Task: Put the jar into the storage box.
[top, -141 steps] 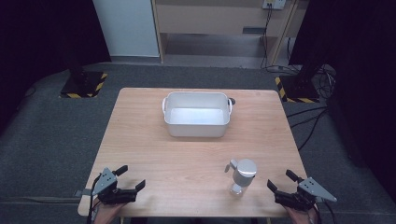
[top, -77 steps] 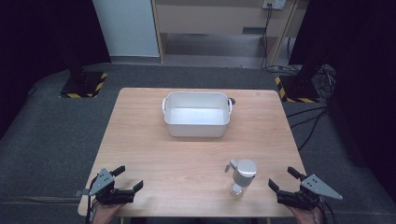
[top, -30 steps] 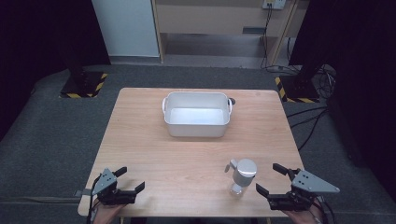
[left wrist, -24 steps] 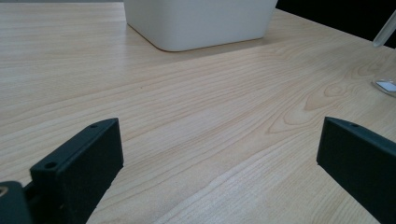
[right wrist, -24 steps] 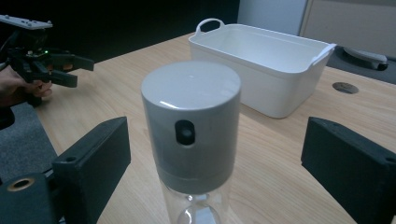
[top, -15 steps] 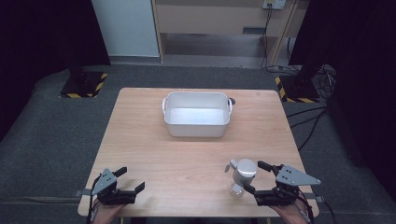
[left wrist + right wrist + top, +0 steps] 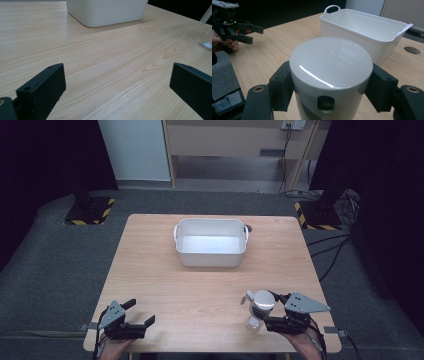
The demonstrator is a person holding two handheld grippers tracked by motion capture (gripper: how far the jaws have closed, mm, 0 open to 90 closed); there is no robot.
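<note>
A white container with a flat round cap (image 7: pixel 261 303) stands near the table's front right. My right gripper (image 7: pixel 270 310) is shut on it; its jaws have just been closing, and in the right gripper view (image 7: pixel 330 85) both black pads (image 7: pixel 280 85) press the sides of the cap (image 7: pixel 330 65). My left gripper (image 7: pixel 141 312) rests open at the front left corner, with bare wood between its jaws in the left gripper view (image 7: pixel 117 82). The right gripper view also shows it far off at the upper left, held by a hand (image 7: pixel 257 35).
A white tub with two handles (image 7: pixel 210 260) sits at the middle back of the wooden table (image 7: pixel 150 265), with nothing visible inside it (image 7: pixel 352 37); the left gripper view has its wall at top (image 7: pixel 107 11). A round cable port (image 7: pixel 248 227) lies by its right handle.
My right gripper moved left from the table's right front corner up to the container, and its jaws closed on the cap. The left gripper stayed where it was.
</note>
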